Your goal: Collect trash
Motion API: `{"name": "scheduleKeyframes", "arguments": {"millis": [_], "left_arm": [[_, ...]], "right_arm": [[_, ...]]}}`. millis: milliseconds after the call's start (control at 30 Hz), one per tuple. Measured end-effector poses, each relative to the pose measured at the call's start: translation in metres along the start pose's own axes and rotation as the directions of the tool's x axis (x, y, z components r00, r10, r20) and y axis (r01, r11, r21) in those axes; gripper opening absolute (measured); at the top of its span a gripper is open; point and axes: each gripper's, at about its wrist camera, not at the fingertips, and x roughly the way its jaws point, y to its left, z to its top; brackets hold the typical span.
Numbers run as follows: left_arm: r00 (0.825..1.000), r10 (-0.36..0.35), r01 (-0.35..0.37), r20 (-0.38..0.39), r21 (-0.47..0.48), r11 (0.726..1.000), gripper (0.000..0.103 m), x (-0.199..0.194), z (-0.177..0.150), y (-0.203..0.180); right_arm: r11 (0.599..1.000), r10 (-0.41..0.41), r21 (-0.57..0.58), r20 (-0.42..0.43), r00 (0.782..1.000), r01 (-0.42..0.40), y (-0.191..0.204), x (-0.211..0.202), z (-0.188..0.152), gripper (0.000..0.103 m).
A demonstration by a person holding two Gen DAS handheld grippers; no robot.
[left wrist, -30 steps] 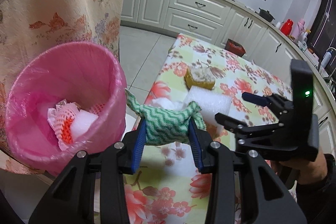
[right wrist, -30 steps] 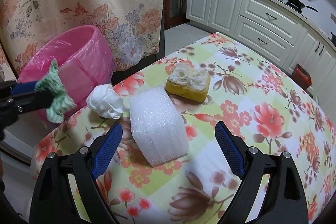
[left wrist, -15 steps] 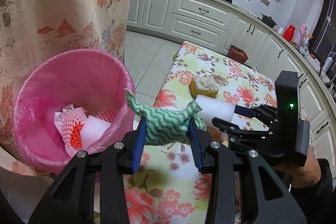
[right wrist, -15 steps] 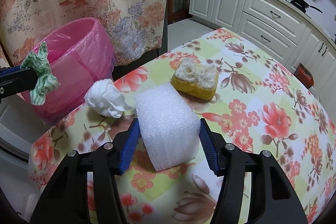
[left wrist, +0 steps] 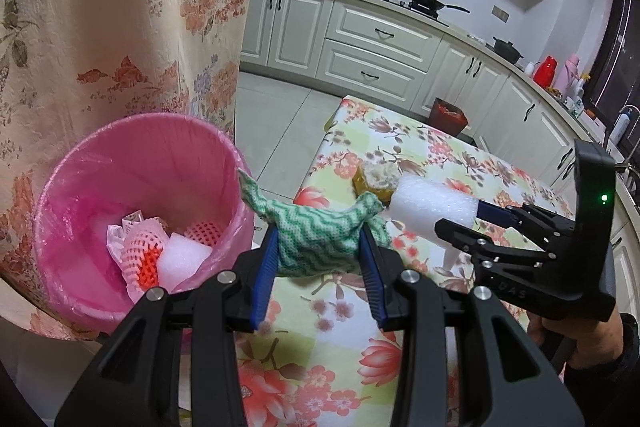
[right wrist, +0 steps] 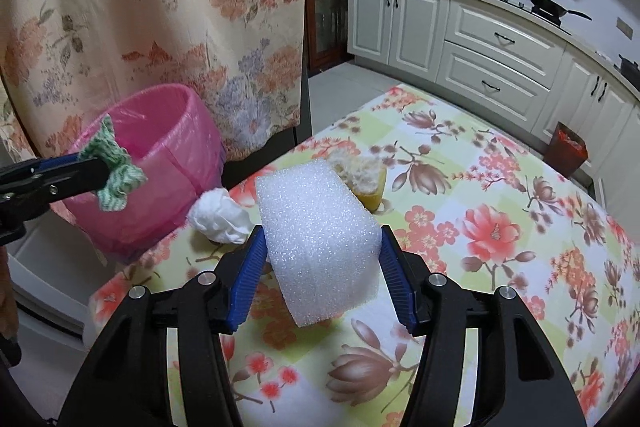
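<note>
My left gripper [left wrist: 318, 247] is shut on a green-and-white zigzag cloth [left wrist: 316, 235] and holds it just right of the rim of the pink-lined trash bin [left wrist: 132, 143]; the cloth also shows in the right wrist view [right wrist: 114, 163]. The bin holds foam netting and a white foam piece [left wrist: 180, 259]. My right gripper [right wrist: 320, 251] is shut on a white foam block [right wrist: 316, 235], lifted above the floral table; it also shows in the left wrist view [left wrist: 432, 205]. A crumpled white tissue [right wrist: 220, 215] and a yellow sponge [right wrist: 366, 179] lie on the table.
The floral tablecloth [right wrist: 500, 247] covers the table, whose near-left corner meets the bin [right wrist: 160, 131]. A floral curtain [left wrist: 120, 7] hangs behind the bin. White kitchen cabinets [left wrist: 360, 47] and a small red bin [left wrist: 448, 115] stand beyond the table.
My right gripper closed on the foam block and lifted it off the table toward the bin. My left gripper, still holding the cloth, rose slightly beside the bin.
</note>
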Motion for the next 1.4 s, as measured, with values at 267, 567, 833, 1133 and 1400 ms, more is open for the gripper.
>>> {"name": "scheduleKeyframes", "arguments": {"millis": [267,567,833,1133,1400], "left_arm": [[0.999,-0.002,0.002,0.035,-0.007,1.000,0.038,-0.014,0.005,0.003],[0.997,0.008,-0.006,0.075,-0.025,1.000,0.038,-0.032,0.010,0.015],[0.994,0.018,-0.014,0.108,-0.044,0.999,0.038,-0.045,0.014,0.027],[0.987,0.053,-0.043,0.151,-0.071,0.997,0.038,-0.063,0.022,0.050],[0.978,0.101,-0.081,0.185,-0.112,0.990,0.038,-0.078,0.027,0.077]], "right_arm": [[1.000,-0.011,0.006,0.031,0.999,0.011,0.001,-0.020,0.005,0.054],[1.000,-0.018,0.004,0.064,0.998,0.018,0.005,-0.036,0.014,0.054],[1.000,-0.021,-0.001,0.095,0.995,0.021,0.012,-0.049,0.023,0.054],[1.000,-0.007,-0.002,0.129,0.992,0.008,0.022,-0.059,0.036,0.054],[1.000,0.020,-0.022,0.146,0.989,-0.017,0.040,-0.059,0.049,0.054]]}}
